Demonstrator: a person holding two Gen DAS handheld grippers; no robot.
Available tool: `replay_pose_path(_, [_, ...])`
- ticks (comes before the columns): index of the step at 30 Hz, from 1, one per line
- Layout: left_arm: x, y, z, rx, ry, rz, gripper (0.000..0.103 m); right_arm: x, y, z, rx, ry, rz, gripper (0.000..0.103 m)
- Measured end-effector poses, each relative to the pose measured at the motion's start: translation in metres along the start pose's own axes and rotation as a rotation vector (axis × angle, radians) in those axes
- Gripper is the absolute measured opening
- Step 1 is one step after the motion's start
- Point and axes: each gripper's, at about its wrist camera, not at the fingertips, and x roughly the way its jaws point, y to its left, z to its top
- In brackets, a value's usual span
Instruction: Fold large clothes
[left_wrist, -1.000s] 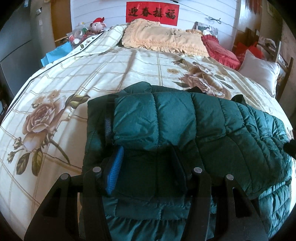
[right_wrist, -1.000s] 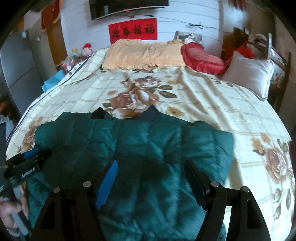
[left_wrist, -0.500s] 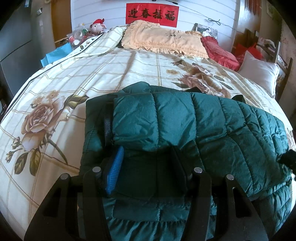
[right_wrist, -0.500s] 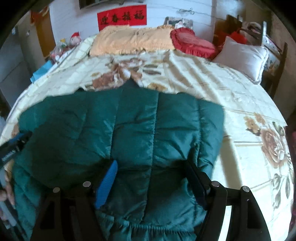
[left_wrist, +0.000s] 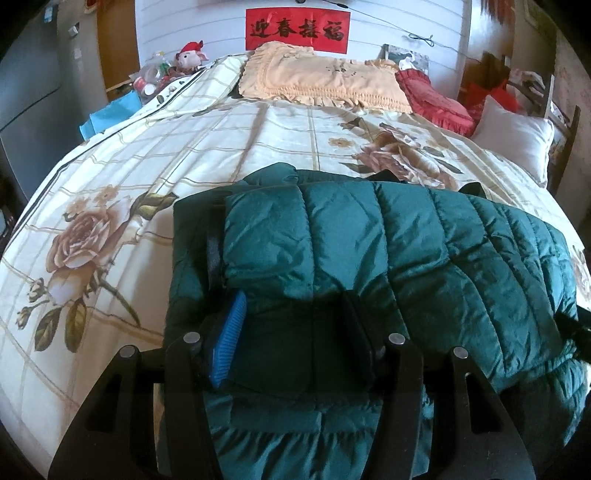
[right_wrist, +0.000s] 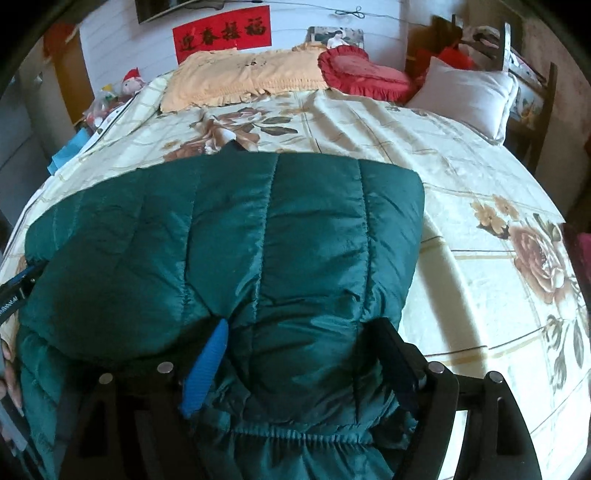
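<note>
Nearest me, at six o'clock in each wrist view, my two sets of jaws straddle the near hem of the green puffer jacket (left_wrist: 369, 258). My left gripper (left_wrist: 295, 332) has the blue pad sunk into the quilting on one side and the dark finger buried on the other; the padding bulges between them, so I read it as clamped on the jacket's folded edge. My right gripper (right_wrist: 299, 354) is looser: its jaws have just been opening, the jacket's hem lies between them, and the dark finger at four o'clock looks to stand off the fabric, so I take that side as let go.

The jacket lies doubled over itself across the floral bedspread (left_wrist: 184, 155), its folded top layer running toward twelve o'clock, the black collar peeking out beyond.

To finish this fold well, I judge I should ease both sides off evenly, lifting straight away so the slippery shell does not drag back with the pads. The puffy fill will likely spring up, so a flat press afterward would help.

Farther off, at twelve o'clock, sit the peach pillow (left_wrist: 325, 81) and the red banner (left_wrist: 297, 25).
</note>
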Motion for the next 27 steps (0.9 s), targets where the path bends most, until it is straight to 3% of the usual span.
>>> replay_pose_path(3, [-0.012, 0.004, -0.004, -0.002, 0.001, -0.009, 0.054, -0.024, -0.012, -0.004, 0.052, -0.036, 0.053, 0.077])
replay_pose_path(7, [-0.03, 0.006, -0.013, 0.019, -0.009, -0.01, 0.054, -0.054, -0.022, -0.013, 0.065, -0.061, 0.059, 0.077])
replay_pose_path(27, [-0.123, 0.065, -0.093, -0.009, 0.001, -0.012, 0.054, -0.117, -0.031, -0.112, 0.005, 0.024, 0.119, 0.078])
